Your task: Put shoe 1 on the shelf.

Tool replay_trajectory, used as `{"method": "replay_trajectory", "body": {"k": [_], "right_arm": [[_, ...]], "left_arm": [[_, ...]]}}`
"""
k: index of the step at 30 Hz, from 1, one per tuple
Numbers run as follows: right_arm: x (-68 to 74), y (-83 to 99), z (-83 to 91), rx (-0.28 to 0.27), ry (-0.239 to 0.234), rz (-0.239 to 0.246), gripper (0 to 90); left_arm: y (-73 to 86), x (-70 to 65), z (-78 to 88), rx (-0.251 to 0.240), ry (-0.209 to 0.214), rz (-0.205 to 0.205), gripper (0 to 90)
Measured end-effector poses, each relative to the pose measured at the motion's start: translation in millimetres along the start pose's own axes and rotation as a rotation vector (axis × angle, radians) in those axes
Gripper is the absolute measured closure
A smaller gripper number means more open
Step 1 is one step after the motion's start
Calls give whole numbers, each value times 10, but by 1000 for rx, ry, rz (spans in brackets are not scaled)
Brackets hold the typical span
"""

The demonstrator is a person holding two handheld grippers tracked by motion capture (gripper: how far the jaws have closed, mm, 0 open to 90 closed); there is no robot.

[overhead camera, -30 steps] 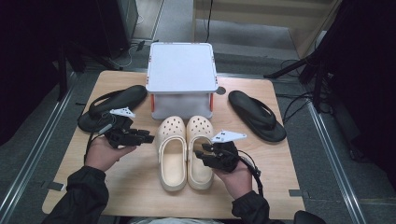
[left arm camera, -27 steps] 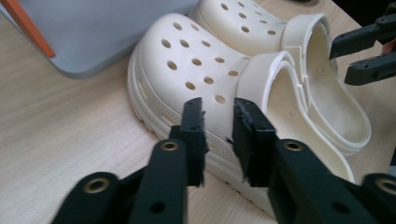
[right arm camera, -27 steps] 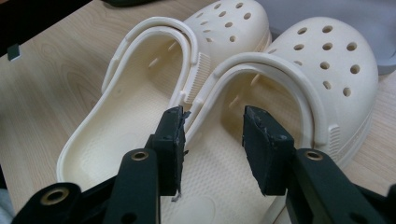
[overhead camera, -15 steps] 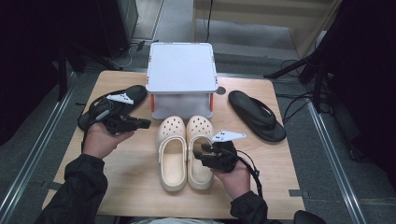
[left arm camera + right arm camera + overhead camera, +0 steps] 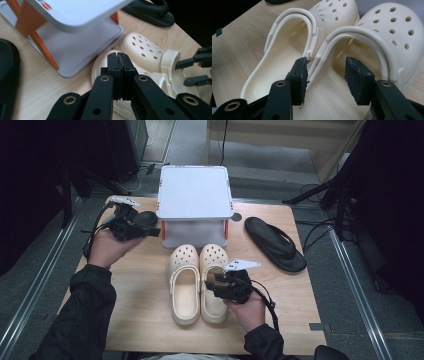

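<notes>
My left gripper [image 5: 150, 231] sits in the upper left of the high view, above the black foam sandal [image 5: 145, 217] and just beside the white plastic rack with orange legs [image 5: 194, 195]; its fingers [image 5: 119, 65] are pressed together and hold nothing. My right gripper [image 5: 212, 282] is in the lower centre, at the pair of cream perforated rubber clogs [image 5: 197, 280] on the light wooden desk [image 5: 140, 290]. Its fingers [image 5: 298, 75] have just been opening and stand wide apart around the heel strap of the right-hand clog [image 5: 372, 47], not pressing it
</notes>
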State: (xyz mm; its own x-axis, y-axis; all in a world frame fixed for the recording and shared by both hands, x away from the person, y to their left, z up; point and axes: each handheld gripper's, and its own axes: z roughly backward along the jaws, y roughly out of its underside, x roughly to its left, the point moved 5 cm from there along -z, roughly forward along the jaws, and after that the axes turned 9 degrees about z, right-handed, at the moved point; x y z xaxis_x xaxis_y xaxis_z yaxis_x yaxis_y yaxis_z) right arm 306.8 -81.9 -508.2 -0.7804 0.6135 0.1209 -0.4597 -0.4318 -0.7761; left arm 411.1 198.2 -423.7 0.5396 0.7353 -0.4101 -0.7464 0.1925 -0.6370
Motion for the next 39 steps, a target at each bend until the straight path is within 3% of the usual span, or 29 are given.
{"method": "replay_trajectory", "body": {"k": [9, 14, 19, 24, 31, 35, 39], "right_arm": [[41, 11, -68, 18, -3, -14, 525], [60, 25, -94, 28, 2, -18, 523], [61, 22, -90, 12, 17, -45, 491], [69, 11, -140, 7, 41, -59, 440], [94, -7, -264, 27, 80, -73, 394], [110, -23, -333, 26, 92, -111, 378], [141, -84, -366, 20, 111, -100, 386]], "left_arm": [[-321, 29, -2, -35, 19, -11, 900], [-455, 85, -83, -34, -6, -20, 900], [-511, 151, -167, -15, -28, -16, 900], [-542, 152, -220, -23, -44, -51, 900], [-544, 210, -232, -29, -21, -26, 900], [-541, 210, -230, -29, -20, -30, 900], [-537, 214, -228, -34, -20, -30, 900]]}}
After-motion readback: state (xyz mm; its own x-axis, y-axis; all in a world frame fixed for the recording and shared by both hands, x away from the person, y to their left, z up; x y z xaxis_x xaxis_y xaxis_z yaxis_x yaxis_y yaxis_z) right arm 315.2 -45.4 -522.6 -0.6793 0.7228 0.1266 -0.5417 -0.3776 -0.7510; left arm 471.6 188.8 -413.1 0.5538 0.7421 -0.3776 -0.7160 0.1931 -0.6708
